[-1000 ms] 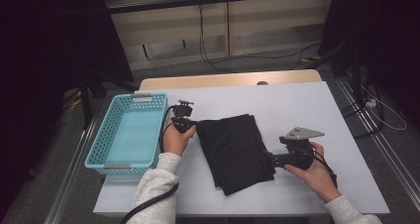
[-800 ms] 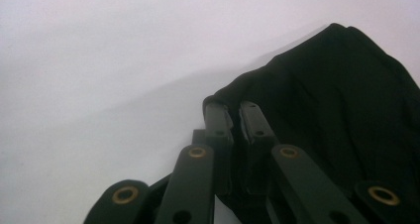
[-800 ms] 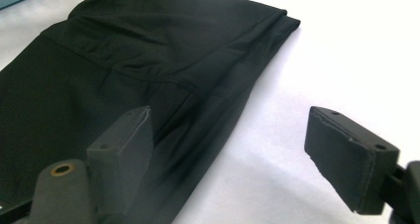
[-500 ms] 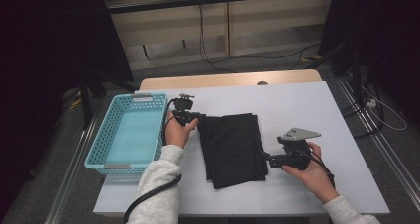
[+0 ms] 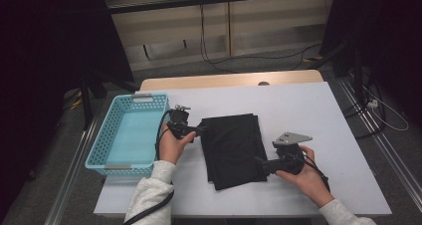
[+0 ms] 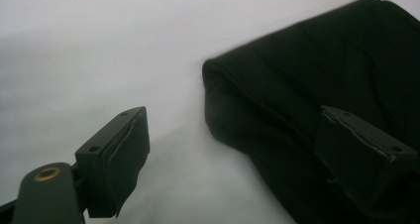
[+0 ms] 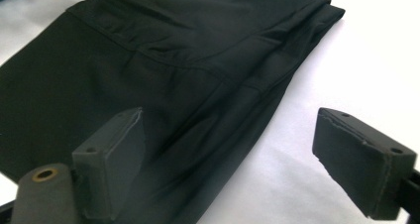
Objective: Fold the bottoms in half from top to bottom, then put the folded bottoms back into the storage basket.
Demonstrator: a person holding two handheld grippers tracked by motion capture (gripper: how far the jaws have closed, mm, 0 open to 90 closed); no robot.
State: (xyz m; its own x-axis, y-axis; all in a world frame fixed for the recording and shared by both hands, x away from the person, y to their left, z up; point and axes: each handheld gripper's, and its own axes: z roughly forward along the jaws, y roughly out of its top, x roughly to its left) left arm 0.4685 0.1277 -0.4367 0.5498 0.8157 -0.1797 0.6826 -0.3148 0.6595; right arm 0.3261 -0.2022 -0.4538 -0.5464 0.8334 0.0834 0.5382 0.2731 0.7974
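A folded black cloth [image 5: 234, 148] lies flat in the middle of the white table [image 5: 298, 105]. My left gripper [image 5: 201, 130] is at the cloth's far left corner; its jaws have just been opening and stand open, pressing on nothing. In the left gripper view [image 6: 247, 154] the cloth's corner [image 6: 307, 75] lies just ahead, with the right jaw over it. My right gripper [image 5: 258, 161] is at the cloth's near right edge; its jaws have just opened a little further. In the right gripper view [image 7: 237, 154] the cloth [image 7: 173, 50] spreads under the left jaw, ungripped.
A light blue plastic basket [image 5: 99, 145] stands on the table to the left of the left hand. Bare white table surface lies right of the cloth and behind it. Cables run across the floor beyond the table's far edge.
The cloth has turned from a slant to lie straight. The left gripper's jaws have opened and let go of the cloth's corner. The right gripper has shifted slightly left.
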